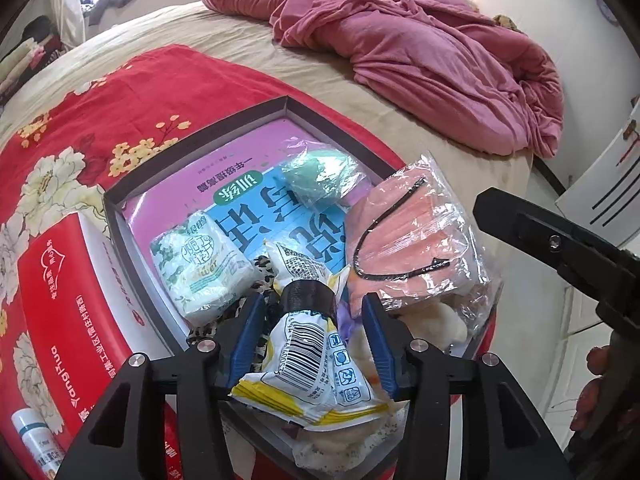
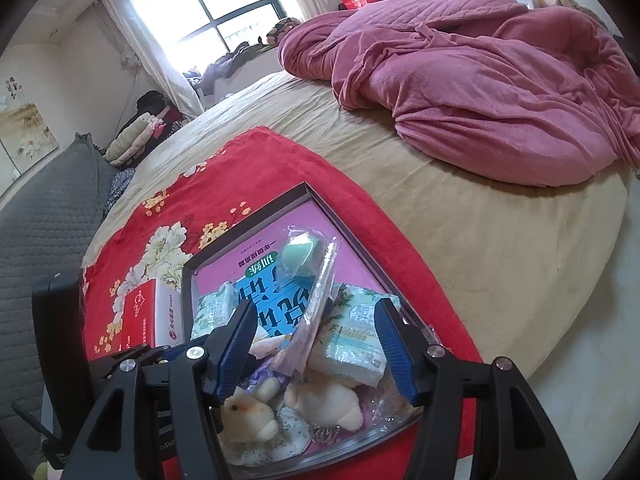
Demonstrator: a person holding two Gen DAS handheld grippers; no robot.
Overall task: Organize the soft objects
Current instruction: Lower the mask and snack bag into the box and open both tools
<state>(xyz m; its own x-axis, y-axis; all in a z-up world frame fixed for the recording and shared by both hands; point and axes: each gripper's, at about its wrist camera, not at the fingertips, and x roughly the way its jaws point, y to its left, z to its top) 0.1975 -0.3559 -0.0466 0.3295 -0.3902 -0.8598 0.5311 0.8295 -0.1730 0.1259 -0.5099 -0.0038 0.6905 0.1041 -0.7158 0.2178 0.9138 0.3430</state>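
A white and yellow packet (image 1: 308,380), printed with a barcode and a row of small symbols, was seen between the blue fingers of the left hand-held gripper (image 1: 314,316); black tape was wrapped round its neck, and the fingers were set narrowly apart, though whether they pressed the packet could not be told. The right hand-held gripper (image 2: 316,320) was held wide over the near end of the tray (image 2: 304,192), with nothing gripped between its fingers. Under it, cream plush toys (image 2: 320,400) were seen lying in the tray's near corner. A tissue pack (image 1: 204,268) printed with green leaves and writing too small to read was laid on a large booklet (image 1: 256,184) with upside-down Chinese characters on blue and pink. A clear bag of pink face masks (image 1: 412,240) with black loops was propped at the tray's right edge, and a green sponge in plastic wrap (image 1: 324,176) was seen farther back. Left of the tray, a red and white box (image 1: 64,300) marked "YangHua" was set on a red floral cloth (image 1: 132,92). Beyond, a crumpled pink blanket (image 1: 400,40) was spread on the bed (image 1: 248,56).
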